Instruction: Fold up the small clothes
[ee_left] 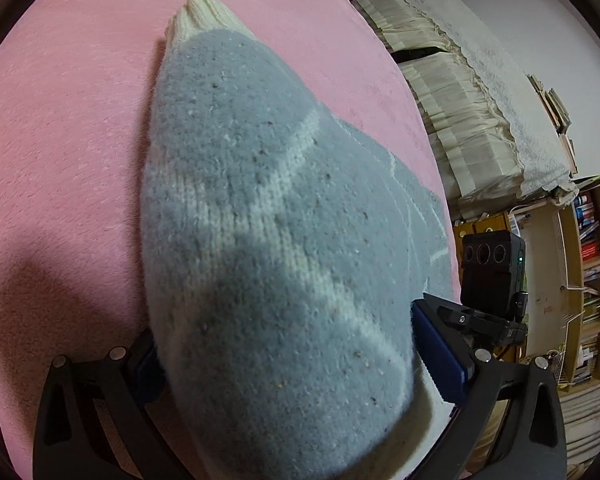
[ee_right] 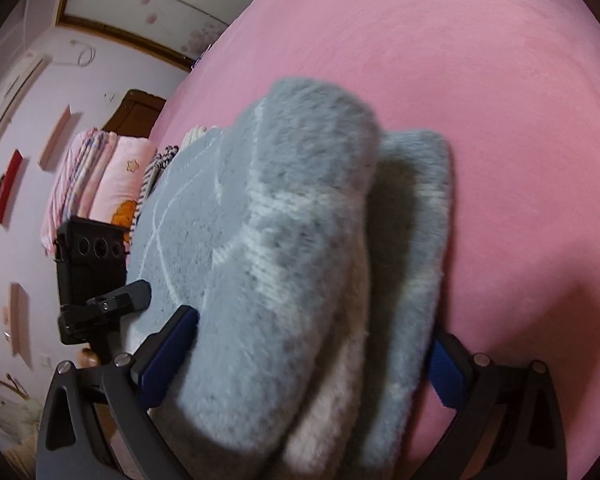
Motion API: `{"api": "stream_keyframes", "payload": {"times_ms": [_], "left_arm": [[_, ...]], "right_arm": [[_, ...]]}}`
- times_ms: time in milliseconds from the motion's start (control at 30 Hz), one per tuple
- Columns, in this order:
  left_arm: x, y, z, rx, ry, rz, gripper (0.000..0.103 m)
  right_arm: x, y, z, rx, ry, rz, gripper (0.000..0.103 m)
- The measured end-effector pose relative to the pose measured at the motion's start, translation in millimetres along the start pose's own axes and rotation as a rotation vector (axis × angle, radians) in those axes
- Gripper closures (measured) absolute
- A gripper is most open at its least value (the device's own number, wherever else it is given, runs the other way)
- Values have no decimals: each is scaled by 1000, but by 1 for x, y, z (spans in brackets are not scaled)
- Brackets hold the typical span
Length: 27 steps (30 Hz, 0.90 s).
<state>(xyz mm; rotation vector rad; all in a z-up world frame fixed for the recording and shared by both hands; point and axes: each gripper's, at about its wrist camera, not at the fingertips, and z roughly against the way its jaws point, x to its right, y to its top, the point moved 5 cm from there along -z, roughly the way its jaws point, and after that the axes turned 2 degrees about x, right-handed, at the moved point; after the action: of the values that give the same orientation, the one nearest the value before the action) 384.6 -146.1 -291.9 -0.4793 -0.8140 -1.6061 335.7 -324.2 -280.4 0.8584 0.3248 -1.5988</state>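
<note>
Grey-blue wool fills both wrist views: a small knitted sweater [ee_left: 260, 240] with pale cream stripes and a cream ribbed cuff [ee_left: 204, 16] lies on a pink plush bed cover [ee_left: 60, 140]. In the left view the left gripper [ee_left: 284, 364] has its blue-padded fingers [ee_left: 440, 356] on either side of a thick bunch of the knit, the near end of a sleeve or folded panel; the wool bulges between the pads, so the jaws read as clamped on it. From that grip the cloth runs straight away from the camera, its long axis pointing to the far cuff, slightly left of centre. To the right, the flat body of the sweater spreads toward the other gripper's black camera block [ee_left: 494, 276].

In the right view the right gripper [ee_right: 312, 360] likewise has its pads [ee_right: 168, 356] pressed into a doubled, rolled layer of the same sweater [ee_right: 300, 200], with a second grey-blue edge lying just beside it on the right. The picture is blurred, but the jaws look closed on the fabric. The roll points away and slightly right, over bare pink cover.

Both hands grip near edges, side by side and close together, so neither is clearly nearer. My reading is that a fold is midway, and the next move depends on carrying both held ends along that near-to-far axis toward the cuff.
</note>
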Motion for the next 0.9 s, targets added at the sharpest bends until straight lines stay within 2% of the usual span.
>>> {"api": "stream_keyframes", "payload": {"times_ms": [100,167,233,267,333,400,533,700,800,900], "left_arm": [[3,3,0,-12,12,-5,0],[7,4,-1,-12,31,-24,0],[19,9,-11,0,61,-30,1],[22,9,-10,8,84,-36,2],[30,8,-8,23,120,-52,9],[37,7,-4,35,154,-64,15],[55,2,10,53,204,-94,26],[75,-4,39,48,237,-129,28],[81,-5,71,52,252,-141,28],[80,0,110,78,271,-148,28]], "right_arm": [[4,-3,4,17,-8,4,0],[1,-4,6,27,-37,17,5],[-5,-6,10,35,-35,26,25],[-5,-6,12,45,-38,29,29],[-10,-7,20,61,-41,46,47],[-15,-8,27,85,-45,45,52],[-31,-14,38,124,-67,51,55],[-68,-24,51,143,-82,75,56],[-93,-32,53,127,-79,99,57],[-131,-33,48,118,-37,116,57]]}}
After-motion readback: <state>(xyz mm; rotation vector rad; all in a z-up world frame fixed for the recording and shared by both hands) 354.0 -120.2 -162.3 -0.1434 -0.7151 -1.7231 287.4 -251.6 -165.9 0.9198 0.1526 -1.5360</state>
